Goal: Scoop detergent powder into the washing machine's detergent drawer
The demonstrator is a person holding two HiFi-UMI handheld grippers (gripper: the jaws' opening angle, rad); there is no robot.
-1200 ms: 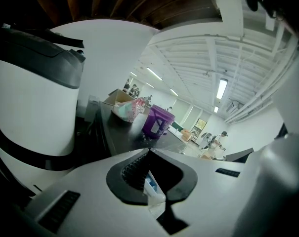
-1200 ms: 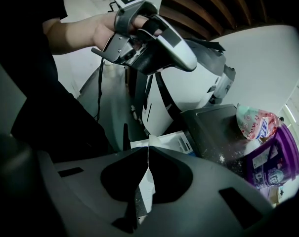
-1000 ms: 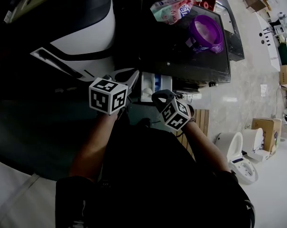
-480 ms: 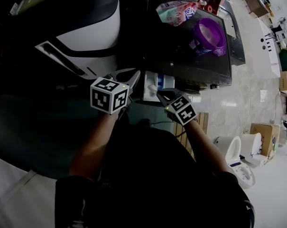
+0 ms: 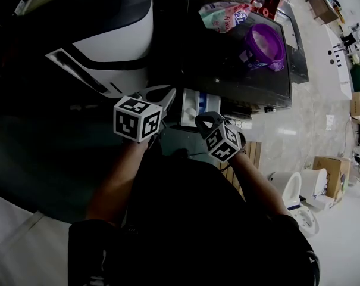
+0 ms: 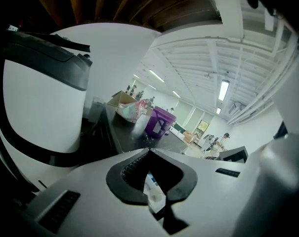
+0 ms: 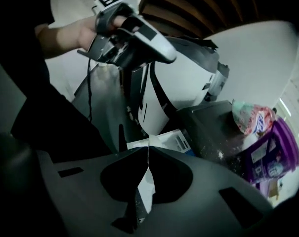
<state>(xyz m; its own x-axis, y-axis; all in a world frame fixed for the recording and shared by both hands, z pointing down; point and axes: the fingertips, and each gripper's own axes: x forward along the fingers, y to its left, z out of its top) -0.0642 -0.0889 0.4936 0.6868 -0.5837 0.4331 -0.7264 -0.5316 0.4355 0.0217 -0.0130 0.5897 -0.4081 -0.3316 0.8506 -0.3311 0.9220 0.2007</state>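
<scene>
The white washing machine [image 5: 108, 40] fills the upper left of the head view. Its detergent drawer [image 5: 194, 105] stands pulled out, white with blue parts, just beyond both grippers. My left gripper [image 5: 165, 98] is shut with nothing in it, its tips beside the drawer's left edge. My right gripper [image 5: 203, 121] is also shut and empty, at the drawer's near right corner. A purple detergent tub [image 5: 262, 43] and a printed bag [image 5: 224, 14] sit on the dark table [image 5: 227, 70]. In the right gripper view the drawer [image 7: 164, 139] lies past the closed tips [image 7: 148, 149]. No scoop is visible.
White powder specks lie on the dark table [image 7: 221, 154] near the purple tub [image 7: 273, 152]. Wooden slats [image 5: 250, 154], white toilets [image 5: 296, 189] and a cardboard box [image 5: 331, 159] are on the floor to the right. The machine [image 6: 35, 107] rises close on the left.
The right gripper swung slightly right half a second ago and has come back. The left gripper has barely moved. Both have stayed shut.
</scene>
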